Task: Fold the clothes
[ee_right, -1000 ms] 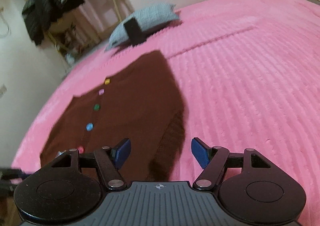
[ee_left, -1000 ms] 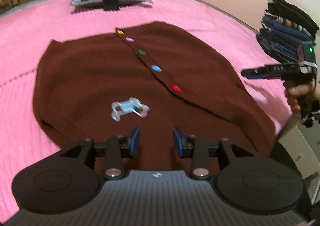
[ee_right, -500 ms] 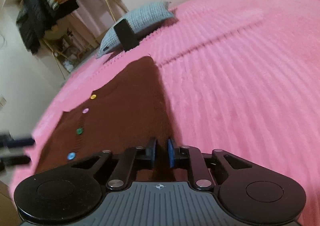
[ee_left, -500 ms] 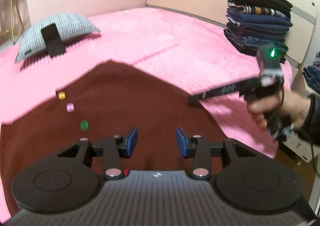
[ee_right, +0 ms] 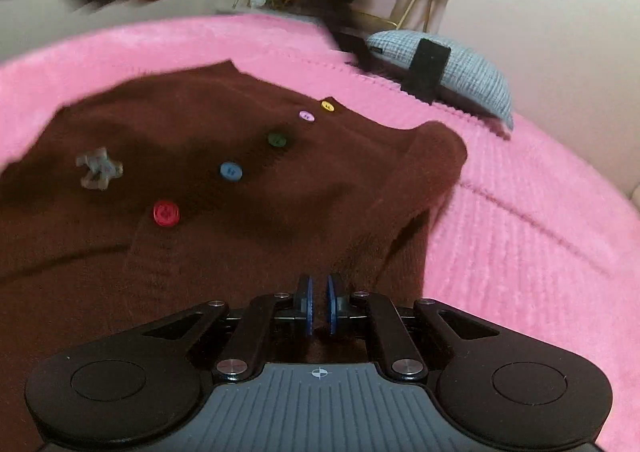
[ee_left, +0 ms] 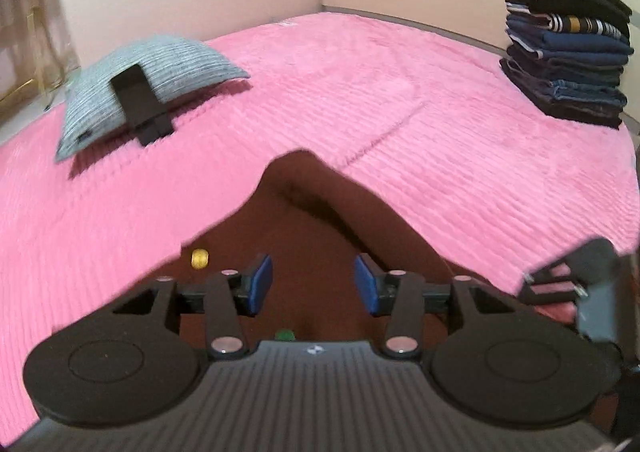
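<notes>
The brown cardigan (ee_right: 248, 188) lies on the pink bed (ee_right: 520, 244), its right edge now lifted and folded inward where a second ago it lay flat. The right gripper (ee_right: 319, 306), spread wide a second ago, is clenched on that edge. The left gripper (ee_left: 313, 284) hovers over the cardigan's collar end, jaws opening with nothing between them, having swung away from the buttons (ee_right: 231, 171).

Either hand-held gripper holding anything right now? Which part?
Right hand-held gripper is shut on the brown cardigan, pinching its right-hand edge near the sleeve fold. Left hand-held gripper holds nothing; its jaws are opening above the cardigan.
</notes>
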The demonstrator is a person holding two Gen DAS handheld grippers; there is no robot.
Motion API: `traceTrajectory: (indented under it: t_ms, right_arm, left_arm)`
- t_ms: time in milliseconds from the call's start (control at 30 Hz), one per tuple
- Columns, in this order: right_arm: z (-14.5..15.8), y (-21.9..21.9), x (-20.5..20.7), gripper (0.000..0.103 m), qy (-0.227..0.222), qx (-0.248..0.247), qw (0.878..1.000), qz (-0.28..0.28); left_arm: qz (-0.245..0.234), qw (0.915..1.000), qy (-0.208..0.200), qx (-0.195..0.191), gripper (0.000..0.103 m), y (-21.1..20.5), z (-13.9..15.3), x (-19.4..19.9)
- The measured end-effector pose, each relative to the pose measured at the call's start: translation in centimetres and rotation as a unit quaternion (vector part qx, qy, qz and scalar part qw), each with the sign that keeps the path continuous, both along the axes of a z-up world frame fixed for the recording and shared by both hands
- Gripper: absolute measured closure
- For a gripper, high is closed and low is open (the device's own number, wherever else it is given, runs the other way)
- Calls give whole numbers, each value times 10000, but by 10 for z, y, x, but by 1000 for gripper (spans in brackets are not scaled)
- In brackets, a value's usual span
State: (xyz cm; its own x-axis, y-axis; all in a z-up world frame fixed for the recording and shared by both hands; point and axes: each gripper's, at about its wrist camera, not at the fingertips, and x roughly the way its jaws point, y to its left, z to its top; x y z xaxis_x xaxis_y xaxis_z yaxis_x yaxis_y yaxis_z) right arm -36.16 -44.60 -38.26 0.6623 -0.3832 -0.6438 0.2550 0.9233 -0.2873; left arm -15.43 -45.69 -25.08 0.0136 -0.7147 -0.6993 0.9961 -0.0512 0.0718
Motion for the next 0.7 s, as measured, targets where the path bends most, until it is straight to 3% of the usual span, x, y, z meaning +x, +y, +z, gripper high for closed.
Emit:
traceTrajectory:
  t_ms: [100, 200, 300, 367, 433, 467, 500, 533, 567, 700]
  right_arm:
    - [-4, 19, 8, 96, 333, -449, 9979, 333]
    - [-7, 32, 9, 97, 436, -493, 9960, 605]
    - [-4, 27, 4, 96, 242, -195, 9986, 430]
    - [2, 18, -6, 96, -65, 91, 9998, 178]
    - [14, 8, -20, 96, -540, 466, 9973, -178]
    - [20, 0, -29, 85, -810, 625, 9940, -396]
    - [26, -9, -38, 44, -1078, 769, 9893, -619]
    - [33, -17, -47, 21, -1344, 911, 9831, -840]
    - [38, -28, -55, 6, -1636, 1014, 9757, -1043]
    - [44, -88, -55, 6, -1816, 1603, 9614, -1307]
  left_arm:
    - [-182, 9997, 47, 134, 53, -47, -6, 7]
    - [-382, 9981, 406, 251, 53, -94, -15, 3]
    - [-764, 9948, 378, 564, 51, -129, -30, -17]
    - [-843, 9931, -35, 812, 53, -144, -46, -30]
    - [-817, 9913, -230, 1004, 61, -147, -61, -29]
    - [-804, 9904, -270, 1096, 65, -147, -68, -27]
    - [-775, 9899, -306, 1150, 67, -143, -73, -23]
    - [-714, 9902, -310, 1158, 67, -137, -78, -16]
    - [-660, 9907, -275, 1159, 67, -132, -80, -11]
    - [-537, 9927, 28, 1077, 67, -110, -83, 10]
